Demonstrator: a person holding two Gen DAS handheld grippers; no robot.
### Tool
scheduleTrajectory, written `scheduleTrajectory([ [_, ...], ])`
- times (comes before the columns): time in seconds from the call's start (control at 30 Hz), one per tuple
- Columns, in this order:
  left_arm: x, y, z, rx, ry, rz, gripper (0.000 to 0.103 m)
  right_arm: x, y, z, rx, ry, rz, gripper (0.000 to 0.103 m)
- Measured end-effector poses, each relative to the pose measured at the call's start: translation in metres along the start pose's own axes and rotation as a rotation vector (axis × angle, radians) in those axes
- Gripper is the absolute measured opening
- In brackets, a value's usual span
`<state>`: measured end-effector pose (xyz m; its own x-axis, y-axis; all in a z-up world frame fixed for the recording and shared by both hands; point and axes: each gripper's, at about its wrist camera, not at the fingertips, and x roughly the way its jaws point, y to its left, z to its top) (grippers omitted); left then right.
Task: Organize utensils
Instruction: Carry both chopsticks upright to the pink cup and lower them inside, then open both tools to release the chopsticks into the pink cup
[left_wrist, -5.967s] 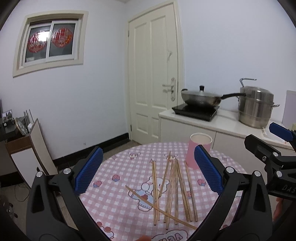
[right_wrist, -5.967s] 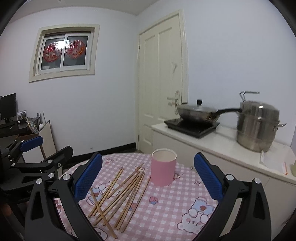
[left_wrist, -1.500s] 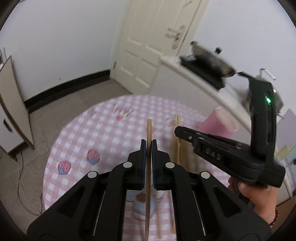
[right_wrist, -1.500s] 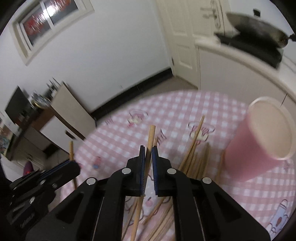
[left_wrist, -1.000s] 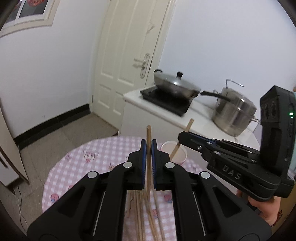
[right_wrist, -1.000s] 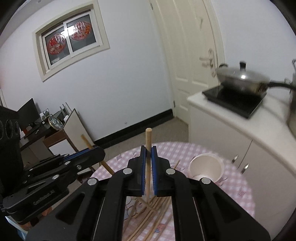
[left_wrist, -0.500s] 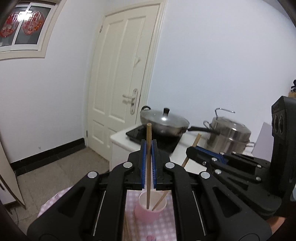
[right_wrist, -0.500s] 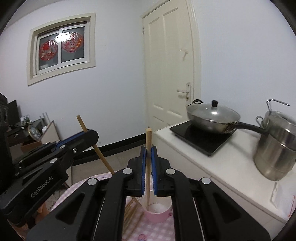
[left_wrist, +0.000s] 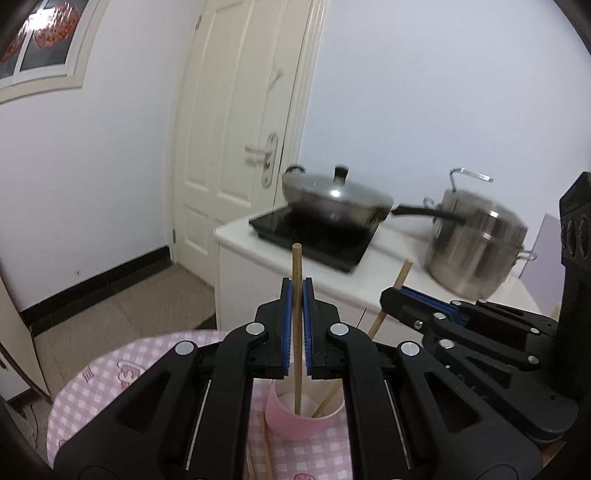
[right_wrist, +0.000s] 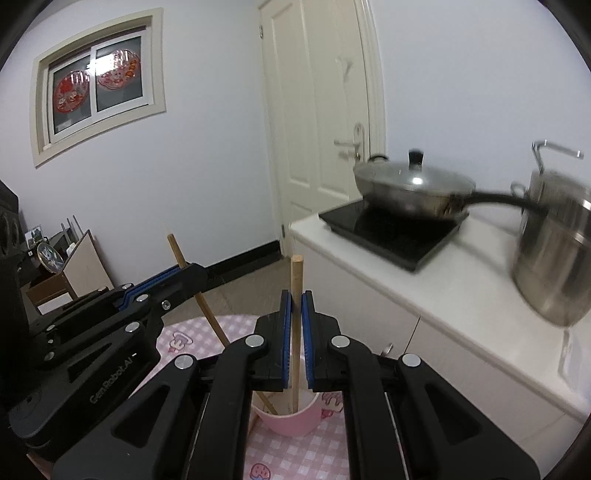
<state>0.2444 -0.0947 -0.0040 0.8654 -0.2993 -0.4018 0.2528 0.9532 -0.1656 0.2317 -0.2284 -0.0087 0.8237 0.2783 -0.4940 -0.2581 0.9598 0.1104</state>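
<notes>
The bottom of the pink cup (left_wrist: 295, 424) is hidden behind the gripper bodies, and the loose chopsticks (left_wrist: 266, 448) on the checked table (left_wrist: 110, 373) are mostly covered; perhaps two show. The left gripper (left_wrist: 297, 291) pinches one chopstick (left_wrist: 296, 273), the right gripper (right_wrist: 296, 302) pinches another chopstick (right_wrist: 295, 280). Both lower ends reach inside the cup.
</notes>
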Motion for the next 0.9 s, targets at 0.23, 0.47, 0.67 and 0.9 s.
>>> scheduleTrajectory([
  [0.23,0.016,0.007,-0.015,-0.016,0.064,0.0,0.006,0.006,-0.008,-0.01,0.039,0.028,0.014,0.005],
  [0.47,0.024,0.004,-0.02,0.01,0.104,-0.006,0.007,0.002,-0.011,-0.013,0.048,0.014,0.005,0.005],
  [0.67,0.022,0.0,-0.019,0.019,0.127,-0.044,0.007,0.0,-0.009,-0.019,0.05,0.023,-0.002,0.006],
  [0.9,0.01,-0.002,-0.02,0.033,0.121,-0.03,0.032,-0.011,-0.007,-0.024,0.055,0.008,-0.018,0.027],
])
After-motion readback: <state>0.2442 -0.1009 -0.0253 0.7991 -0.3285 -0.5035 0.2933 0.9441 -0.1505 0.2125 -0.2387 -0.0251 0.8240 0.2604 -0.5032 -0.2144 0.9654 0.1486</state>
